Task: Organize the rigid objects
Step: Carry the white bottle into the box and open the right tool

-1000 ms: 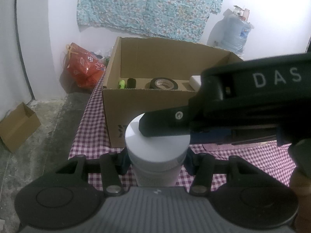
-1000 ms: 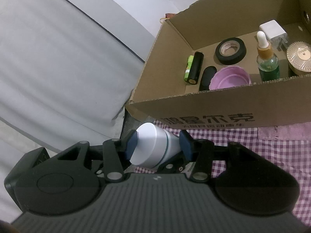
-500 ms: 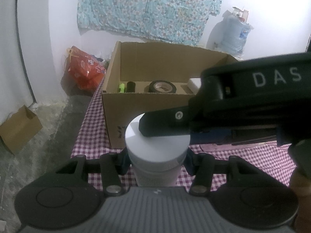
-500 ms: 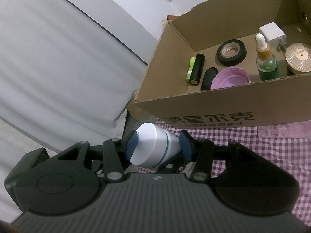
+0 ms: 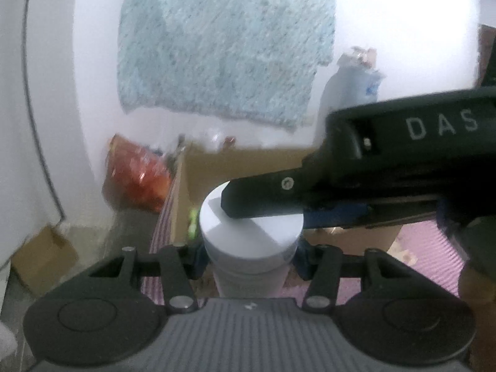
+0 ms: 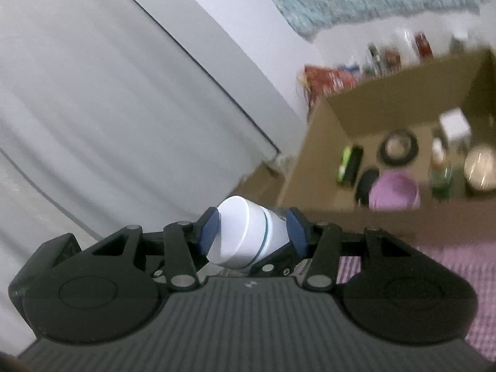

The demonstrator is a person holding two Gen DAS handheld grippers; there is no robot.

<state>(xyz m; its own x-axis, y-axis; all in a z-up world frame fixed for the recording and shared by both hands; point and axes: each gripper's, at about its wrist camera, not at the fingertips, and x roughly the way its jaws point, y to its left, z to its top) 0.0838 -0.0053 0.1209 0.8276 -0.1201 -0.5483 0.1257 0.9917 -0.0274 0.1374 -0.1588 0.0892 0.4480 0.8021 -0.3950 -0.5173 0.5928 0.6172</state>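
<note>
Cardboard box [image 6: 316, 142]: open-topped on the checked surface [image 6: 458, 266], it lies ahead and to the right of the jar in the right wrist view, with its near wall [image 6: 403, 220] between jar and cavity.
Box contents: a tape roll [image 6: 399, 149], a pink bowl [image 6: 394, 192], a green dropper bottle [image 6: 441, 177], a white block [image 6: 454, 125], a gold round lid [image 6: 481, 170] and dark and green cylinders [image 6: 350, 166] crowd the floor; the free floor looks to be at the left end, though blur makes that a guess.
White jar [image 5: 251, 235]: off the surface, held by both tools, its long axis upright in the left wrist view and tilted left in the right wrist view.
Left hand-held gripper [image 5: 249, 255]: clamped on the jar's body below the lid, blue pads either side.
Right hand-held gripper [image 6: 252, 232]: clamped across the lid [image 6: 235, 226], reaching in from the right.
Nearer hand: both are on the jar, so neither leads.
In the way: the near wall must be cleared, I'd say, then the bowl and cylinders just behind it.
</note>
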